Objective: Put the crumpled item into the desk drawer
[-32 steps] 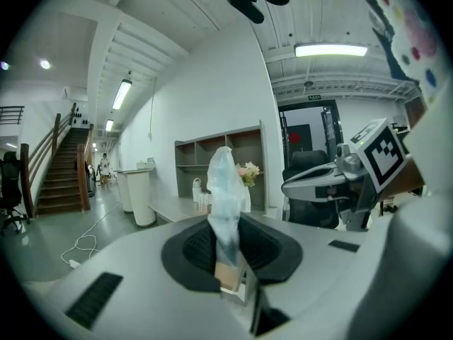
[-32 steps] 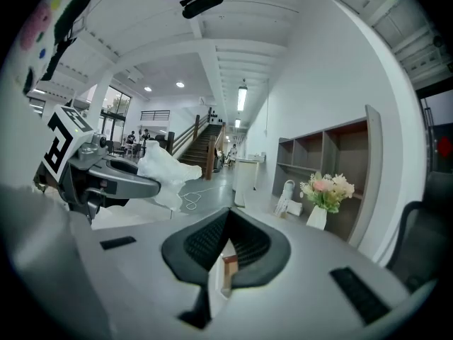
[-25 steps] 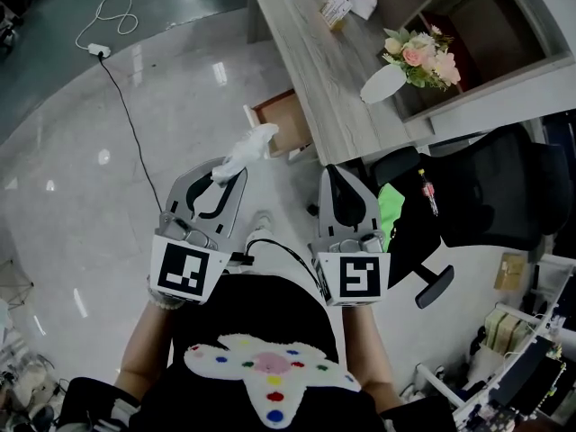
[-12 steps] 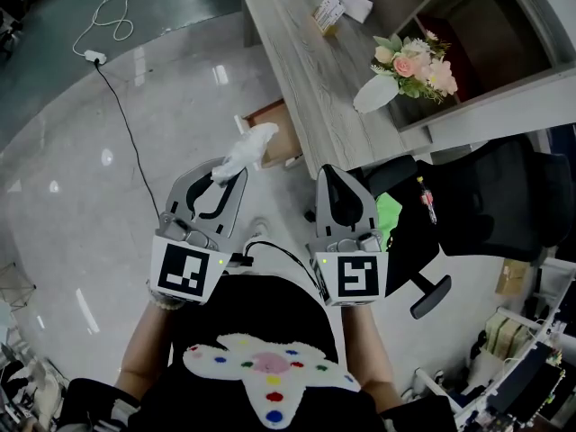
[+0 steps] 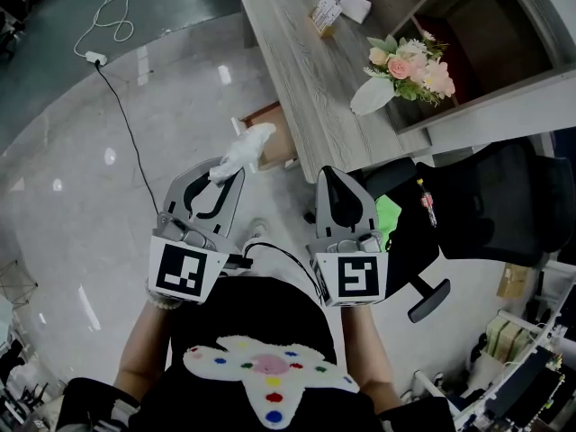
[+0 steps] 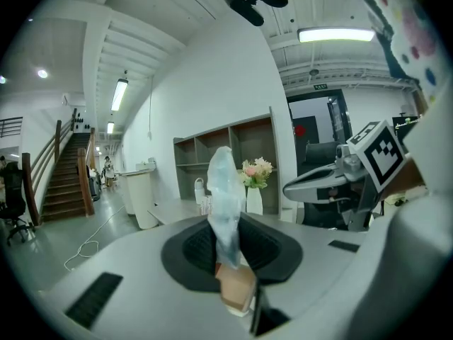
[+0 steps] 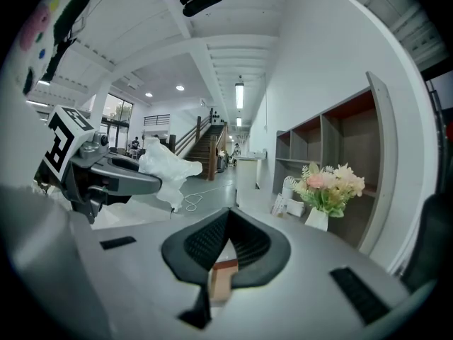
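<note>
Overhead, head view: desk [image 5: 301, 70] edge runs diagonally ahead; open drawer [image 5: 281, 124] juts out beneath it, bare floor [image 5: 117, 196] wide at left. Left claw [image 5: 223, 174] pinches crumpled item [image 5: 245, 148] near drawer. Left gripper view: crumpled item [image 6: 225, 190] upright, translucent white, wrinkled. Right gripper view: right claw [image 7: 226, 222] closed, empty.

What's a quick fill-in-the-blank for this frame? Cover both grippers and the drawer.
1. The crumpled item is pinched in the ___ gripper's jaws.
2. The right gripper has its jaws together and holds ___.
3. Under the desk, the desk drawer stands ___.
Missing words: left; nothing; open.
</note>
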{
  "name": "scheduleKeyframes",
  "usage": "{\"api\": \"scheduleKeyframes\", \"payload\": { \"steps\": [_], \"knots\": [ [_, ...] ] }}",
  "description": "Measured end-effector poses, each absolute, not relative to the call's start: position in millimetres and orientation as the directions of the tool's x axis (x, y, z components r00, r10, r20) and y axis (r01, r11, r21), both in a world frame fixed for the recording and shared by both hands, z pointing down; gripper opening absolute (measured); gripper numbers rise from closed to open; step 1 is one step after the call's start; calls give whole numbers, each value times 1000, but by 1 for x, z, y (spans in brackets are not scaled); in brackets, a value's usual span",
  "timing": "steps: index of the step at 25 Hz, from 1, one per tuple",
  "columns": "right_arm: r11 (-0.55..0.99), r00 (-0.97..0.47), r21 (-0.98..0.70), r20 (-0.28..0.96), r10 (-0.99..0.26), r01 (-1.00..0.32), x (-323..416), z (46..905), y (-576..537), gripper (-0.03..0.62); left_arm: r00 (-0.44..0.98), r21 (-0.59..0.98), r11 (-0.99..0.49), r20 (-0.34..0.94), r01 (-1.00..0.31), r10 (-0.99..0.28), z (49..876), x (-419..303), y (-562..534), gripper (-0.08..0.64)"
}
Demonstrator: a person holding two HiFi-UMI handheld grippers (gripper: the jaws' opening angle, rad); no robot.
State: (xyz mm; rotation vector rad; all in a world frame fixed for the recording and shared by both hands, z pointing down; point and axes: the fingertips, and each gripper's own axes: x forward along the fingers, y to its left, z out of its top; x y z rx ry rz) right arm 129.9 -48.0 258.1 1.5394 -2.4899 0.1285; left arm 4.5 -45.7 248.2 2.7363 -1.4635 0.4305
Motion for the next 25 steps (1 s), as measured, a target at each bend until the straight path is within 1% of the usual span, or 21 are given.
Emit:
{"api": "scheduleKeyframes", "payload": {
  "steps": [8, 12, 25],
  "knots": [
    [442, -427, 25, 215, -878, -897, 130, 254, -46, 2, 527, -141, -565, 236, -813, -816, 239, 4, -48, 69],
    [428, -409, 47, 221, -886, -902, 132, 257, -45, 2, 540, -157, -581, 240, -798, -807, 239, 3, -49, 69],
    [367, -349, 40, 225, -909, -929, 114, 250, -55, 3, 622, -130, -658, 233, -742, -748, 238, -1, -67, 69]
  ]
}}
